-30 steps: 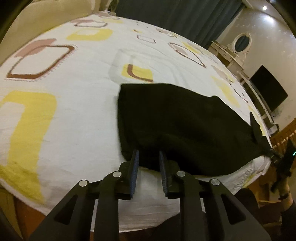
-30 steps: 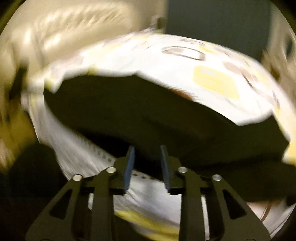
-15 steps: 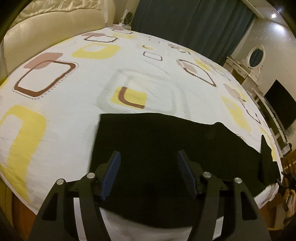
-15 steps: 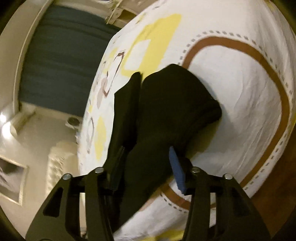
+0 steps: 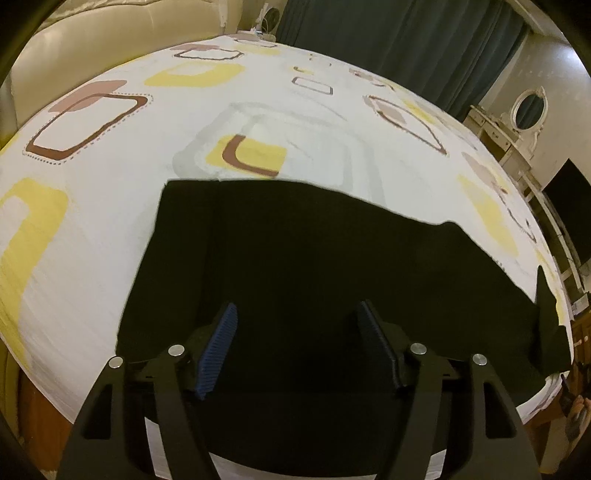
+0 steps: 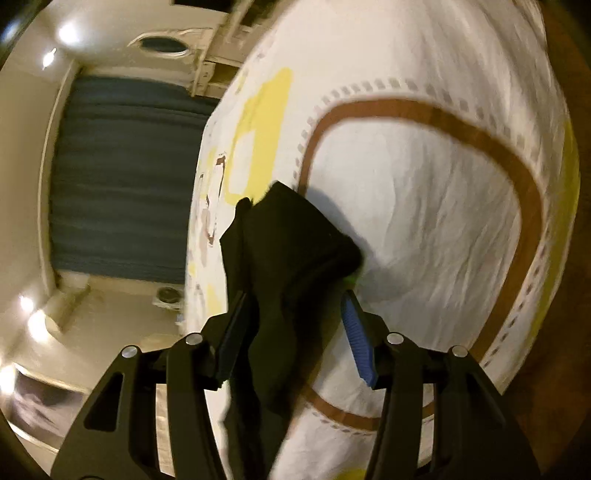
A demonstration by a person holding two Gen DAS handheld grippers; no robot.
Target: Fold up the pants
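Observation:
Black pants (image 5: 303, 258) lie flat along the near edge of a bed with a white, yellow and brown patterned cover (image 5: 110, 206). My left gripper (image 5: 297, 325) is open and hovers over the pants' near part, with nothing between its blue pads. In the right wrist view, one end of the pants (image 6: 288, 251) rises in a bunched fold between the jaws of my right gripper (image 6: 293, 310), which stand apart. The view is rolled sideways. Whether the pads touch the cloth cannot be told.
A cream padded headboard (image 5: 110, 40) stands at the far left. Dark teal curtains (image 5: 406, 33) hang behind the bed. A white dresser with an oval mirror (image 5: 528, 107) and a dark screen (image 5: 569, 210) stand at the right.
Both grippers opened from nearly shut. The left one moved forward over the pants. The right view swung round from blur to the bunched end of the pants.

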